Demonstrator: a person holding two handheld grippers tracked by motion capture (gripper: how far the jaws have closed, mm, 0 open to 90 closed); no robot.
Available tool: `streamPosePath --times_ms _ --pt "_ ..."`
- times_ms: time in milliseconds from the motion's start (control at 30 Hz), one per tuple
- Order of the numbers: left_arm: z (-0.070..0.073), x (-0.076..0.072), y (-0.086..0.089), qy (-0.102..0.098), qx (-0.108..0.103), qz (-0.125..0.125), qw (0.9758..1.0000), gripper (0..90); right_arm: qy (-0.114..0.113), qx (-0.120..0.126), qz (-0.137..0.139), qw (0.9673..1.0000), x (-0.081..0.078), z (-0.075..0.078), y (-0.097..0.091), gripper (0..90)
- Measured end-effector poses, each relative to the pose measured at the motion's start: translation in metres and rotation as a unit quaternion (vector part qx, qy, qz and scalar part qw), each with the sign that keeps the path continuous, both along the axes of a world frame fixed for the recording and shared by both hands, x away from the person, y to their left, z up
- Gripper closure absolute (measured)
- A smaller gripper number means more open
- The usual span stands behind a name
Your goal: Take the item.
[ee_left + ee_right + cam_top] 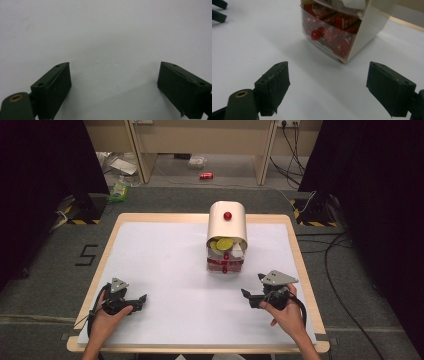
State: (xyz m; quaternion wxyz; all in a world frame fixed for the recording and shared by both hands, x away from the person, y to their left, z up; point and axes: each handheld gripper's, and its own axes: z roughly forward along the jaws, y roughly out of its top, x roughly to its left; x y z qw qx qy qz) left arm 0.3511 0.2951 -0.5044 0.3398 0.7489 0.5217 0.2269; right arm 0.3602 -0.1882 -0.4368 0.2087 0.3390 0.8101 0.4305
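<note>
A white container with a rounded lid and a red knob stands at the back middle of the table. Yellow pieces show under its lid, and below them is a clear drawer of red packets. In the right gripper view the drawer lies just ahead of my right gripper, whose jaws stand wide apart with nothing between them. In the high view my right gripper is at the front right and points toward the container. My left gripper rests at the front left, open and empty, over bare white sheet.
A white sheet covers the wooden table. The left gripper's jaw tips appear at the upper left of the right gripper view. Cables, boxes and a red can lie on the floor beyond the table.
</note>
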Motion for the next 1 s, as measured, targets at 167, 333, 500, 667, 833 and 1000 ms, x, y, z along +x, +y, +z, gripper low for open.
streamPosePath --times_ms 167,333,500,667,833,1000 --pt "0.000 0.000 0.000 0.000 0.000 0.000 1.0000 11.1 -0.014 0.000 0.016 0.9998 0.001 0.015 0.012 19.7" --pt "0.000 0.000 0.000 0.000 0.000 0.000 1.0000 11.1 -0.023 0.001 0.025 0.9994 0.002 0.025 0.018 20.0" --pt "0.000 0.000 0.000 -0.001 0.001 0.000 1.0000 11.1 -0.038 0.010 0.035 0.9986 0.005 0.043 0.024 20.3" --pt "0.000 0.000 0.000 0.000 0.000 0.000 1.0000 11.0 -0.051 0.014 0.036 0.9980 0.011 0.055 0.032 20.6" --pt "0.000 0.000 0.000 0.000 0.000 0.000 1.0000 11.0 -0.056 0.012 0.042 0.9975 0.016 0.064 0.043 20.7" --pt "0.000 0.000 0.000 0.000 0.000 0.000 1.0000 11.0 -0.060 0.005 0.035 0.9976 0.022 0.069 0.051 20.8"
